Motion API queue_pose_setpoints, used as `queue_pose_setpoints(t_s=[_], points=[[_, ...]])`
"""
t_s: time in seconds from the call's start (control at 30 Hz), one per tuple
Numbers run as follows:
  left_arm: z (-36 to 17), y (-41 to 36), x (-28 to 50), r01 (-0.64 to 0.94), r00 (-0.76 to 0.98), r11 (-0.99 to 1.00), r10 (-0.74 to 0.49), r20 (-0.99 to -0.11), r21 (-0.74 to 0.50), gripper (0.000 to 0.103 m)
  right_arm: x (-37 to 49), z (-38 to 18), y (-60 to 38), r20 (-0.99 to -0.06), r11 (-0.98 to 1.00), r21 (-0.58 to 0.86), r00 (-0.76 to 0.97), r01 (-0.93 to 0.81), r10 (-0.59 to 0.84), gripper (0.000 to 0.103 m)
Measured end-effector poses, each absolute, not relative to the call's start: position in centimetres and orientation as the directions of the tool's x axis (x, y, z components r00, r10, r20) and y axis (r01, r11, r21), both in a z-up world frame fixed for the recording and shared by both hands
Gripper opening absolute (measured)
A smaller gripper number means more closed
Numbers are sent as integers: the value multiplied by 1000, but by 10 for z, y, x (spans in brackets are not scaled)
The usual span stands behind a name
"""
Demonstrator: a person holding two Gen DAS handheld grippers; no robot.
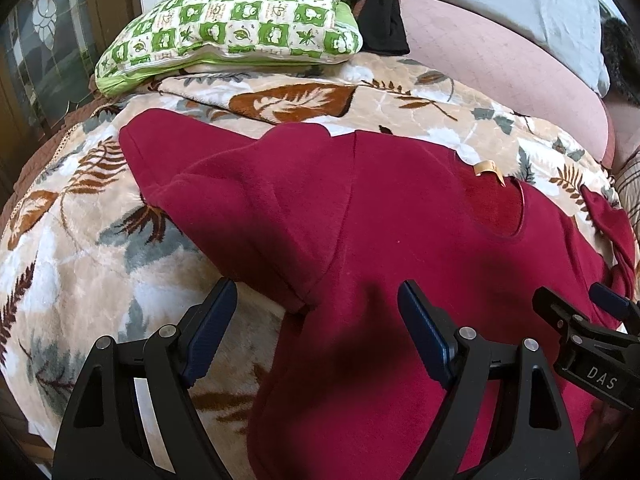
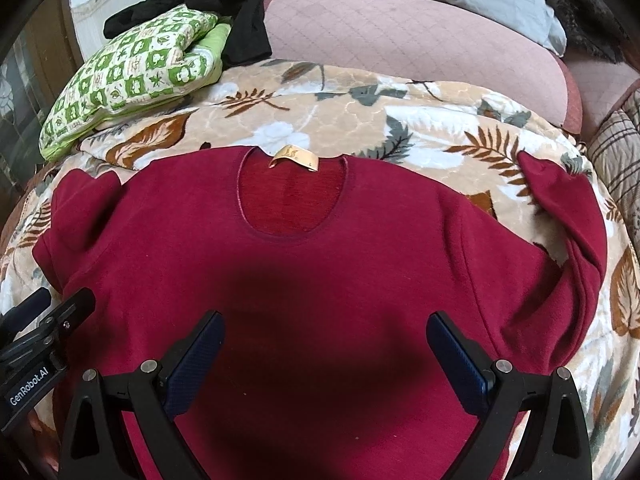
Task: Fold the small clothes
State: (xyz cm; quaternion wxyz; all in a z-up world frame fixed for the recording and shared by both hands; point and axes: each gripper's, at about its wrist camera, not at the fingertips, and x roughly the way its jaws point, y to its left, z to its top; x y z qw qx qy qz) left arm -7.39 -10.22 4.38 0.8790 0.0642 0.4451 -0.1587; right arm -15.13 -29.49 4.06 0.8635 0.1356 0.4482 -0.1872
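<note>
- Leaf-print blanket [image 2: 400, 120] covering bed, plush and lumpy; likely to drag or bunch under any fold.
- Red sweater [image 2: 304, 280] spread front-up on blanket, neckline away from grippers, tan label [image 2: 295, 157] at collar.
- Sweater's sleeve on the right side [image 2: 568, 240] bent and doubled, cuff pointing up toward collar; opposite sleeve [image 1: 224, 184] rumpled, lying partly over body.
- Risk: folding over crooked sleeves traps lumps, giving uneven stack; thick fleece-like cloth may slip from a shallow pinch.
- Green checked cushion [image 2: 132, 76] and black garment [image 2: 240, 12] at far edge, well apart.
- Left gripper [image 1: 316, 332] jaws spread wide, holding nothing, above sweater's side edge near armpit.
- Right gripper [image 2: 324, 360] jaws spread wide, empty, over sweater's chest.
</note>
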Motion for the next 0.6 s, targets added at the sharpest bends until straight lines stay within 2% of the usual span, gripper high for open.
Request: queue_pose_setpoints(t_s=[0.6], points=[[40, -92, -58, 310, 548, 950, -211, -810, -37, 83, -131, 34, -281, -843, 911, 48, 507, 409, -183, 100]])
